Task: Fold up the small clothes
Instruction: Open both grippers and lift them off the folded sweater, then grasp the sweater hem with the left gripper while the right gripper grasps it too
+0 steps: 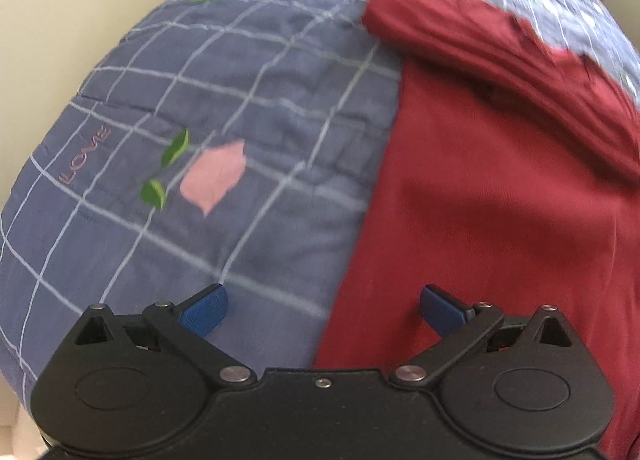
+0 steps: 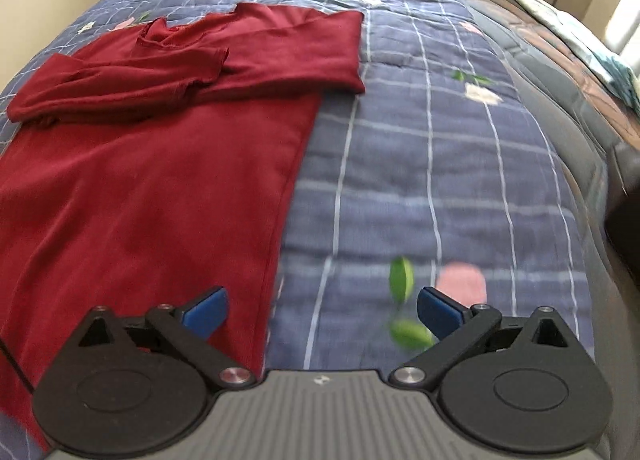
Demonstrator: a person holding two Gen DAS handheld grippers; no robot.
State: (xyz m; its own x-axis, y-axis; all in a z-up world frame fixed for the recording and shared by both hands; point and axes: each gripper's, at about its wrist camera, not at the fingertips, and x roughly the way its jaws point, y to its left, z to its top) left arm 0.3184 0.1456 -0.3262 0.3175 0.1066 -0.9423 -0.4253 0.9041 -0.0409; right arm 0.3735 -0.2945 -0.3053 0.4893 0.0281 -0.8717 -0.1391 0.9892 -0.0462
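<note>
A bed's blue checked quilt (image 1: 248,107) fills both views, "LOVE" (image 1: 85,155) stitched at the left. A red top (image 2: 152,163) lies flat, sleeves folded across, in the right view's upper left. Left claw (image 1: 323,306) and right claw (image 2: 322,308) gape wide, empty.

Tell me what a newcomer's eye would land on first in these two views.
The dark red long-sleeved top stands out first, spread flat on the blue checked quilt, its sleeves folded across the chest at the far end. Next come the quilt's pink flower and green leaf patches. The left tool and right tool sit open, each near one long side edge of the top, holding nothing.
</note>
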